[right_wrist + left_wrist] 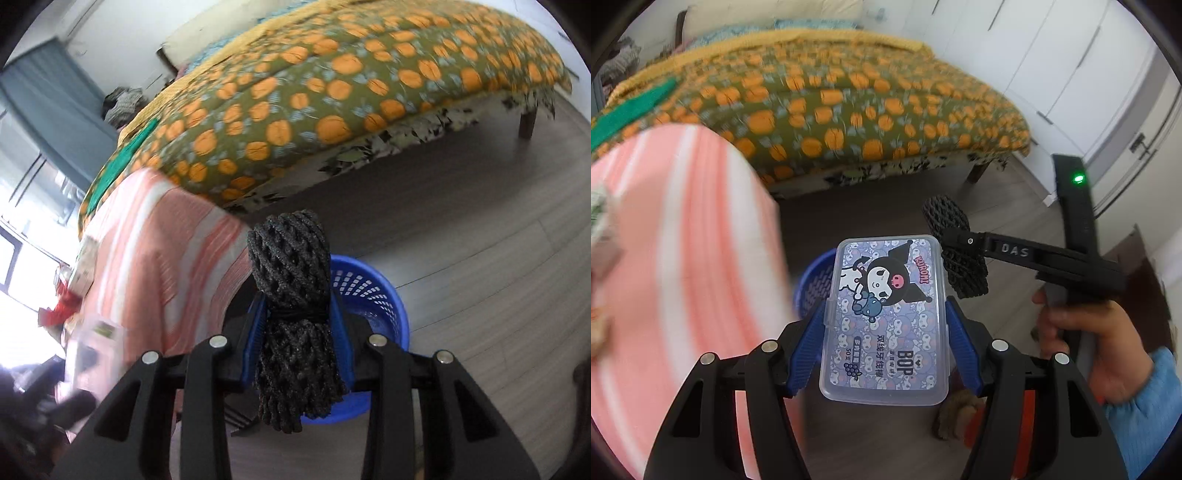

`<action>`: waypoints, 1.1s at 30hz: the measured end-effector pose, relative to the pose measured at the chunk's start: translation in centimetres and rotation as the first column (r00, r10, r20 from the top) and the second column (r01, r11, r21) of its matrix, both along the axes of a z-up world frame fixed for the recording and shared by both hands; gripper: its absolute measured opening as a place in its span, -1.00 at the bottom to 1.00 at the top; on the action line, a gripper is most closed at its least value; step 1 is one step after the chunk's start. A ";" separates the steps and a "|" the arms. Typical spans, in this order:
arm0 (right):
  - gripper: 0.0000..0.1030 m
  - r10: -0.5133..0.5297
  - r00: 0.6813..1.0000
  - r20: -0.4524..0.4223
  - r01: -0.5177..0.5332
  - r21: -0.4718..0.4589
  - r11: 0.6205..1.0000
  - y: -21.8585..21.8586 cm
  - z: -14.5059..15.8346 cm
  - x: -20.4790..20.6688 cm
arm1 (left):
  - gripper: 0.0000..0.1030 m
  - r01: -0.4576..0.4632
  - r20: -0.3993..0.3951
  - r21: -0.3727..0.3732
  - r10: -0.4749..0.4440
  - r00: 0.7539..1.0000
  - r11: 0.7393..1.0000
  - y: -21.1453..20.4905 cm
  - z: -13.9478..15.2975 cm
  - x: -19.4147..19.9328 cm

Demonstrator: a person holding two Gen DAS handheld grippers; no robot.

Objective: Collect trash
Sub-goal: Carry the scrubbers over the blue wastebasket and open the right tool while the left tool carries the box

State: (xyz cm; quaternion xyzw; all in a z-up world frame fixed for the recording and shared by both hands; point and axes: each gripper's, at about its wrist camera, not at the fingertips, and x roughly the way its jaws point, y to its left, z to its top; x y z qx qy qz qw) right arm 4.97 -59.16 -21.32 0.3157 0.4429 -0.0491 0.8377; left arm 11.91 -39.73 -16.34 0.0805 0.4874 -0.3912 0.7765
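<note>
Black linkage arms filled the bottom of both wrist views, and between their blue pads each tool carried something. In the left wrist view, the left gripper (pixel 884 325) stood about half open, its pads pressed on the long edges of a clear plastic floss-pick box (pixel 882 317) with a cartoon label, held flat and pointing away from the camera. Just beyond the box's far left corner showed part of a blue basket (pixel 816 282) on the grey wood floor (pixel 849 214). To the right, a hand (pixel 1082 343) in a blue sleeve held the right gripper (pixel 960 258), whose tip carried a black foam net (pixel 955 247) close beside the box's upper right corner. In the right wrist view, the right gripper (pixel 297 325) was narrowly closed on that black foam net (pixel 291 295), a rolled bundle cinched at its middle and standing upright between the pads, directly in front of the blue basket (pixel 373 295), whose open rim lay behind and to the right. A pink striped cloth (pixel 162 258) crowded the left side. A bed with an orange-patterned quilt (pixel 332 92) overhung the floor behind, leaving open floor (pixel 480 240) to the right.
</note>
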 end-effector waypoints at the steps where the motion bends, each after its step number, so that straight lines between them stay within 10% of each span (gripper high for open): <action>1: -0.35 -0.002 1.000 -0.003 0.002 0.023 1.000 -0.8 -0.8 0.3 | 0.22 -0.004 -0.007 0.007 0.004 1.000 1.000 -0.9 -0.6 0.0; 7: -0.29 -0.009 0.999 -0.047 0.014 0.115 0.993 -3.4 -5.3 2.4 | 0.24 -0.007 0.007 0.056 0.006 1.000 0.998 -5.4 -5.0 1.9; 9: 0.48 -0.039 0.998 -0.051 0.047 0.166 0.985 -4.3 -6.5 2.5 | 0.54 -0.009 -0.006 0.068 0.010 1.000 0.998 -6.4 -6.1 2.5; 10: 0.56 -0.060 0.997 -0.051 0.068 0.187 0.980 -4.7 -7.0 2.4 | 0.59 -0.015 -0.004 0.063 0.015 1.000 0.998 -6.6 -6.3 2.8; 17: 0.56 -0.120 0.993 0.005 0.119 0.139 0.983 -5.8 -3.6 1.1 | 0.62 -0.048 0.041 -0.024 0.049 0.998 0.999 -4.9 -2.9 2.5; 23: 0.78 -0.012 0.990 0.140 0.040 -0.199 0.979 1.3 4.3 -0.9 | 0.84 -0.033 0.189 -0.103 0.052 0.981 0.994 4.9 3.8 -2.6; 33: 0.79 0.474 0.866 0.159 -0.379 -0.411 0.830 27.1 8.3 -3.0 | 0.86 -0.341 0.253 0.082 0.312 0.916 0.936 28.0 0.8 -3.0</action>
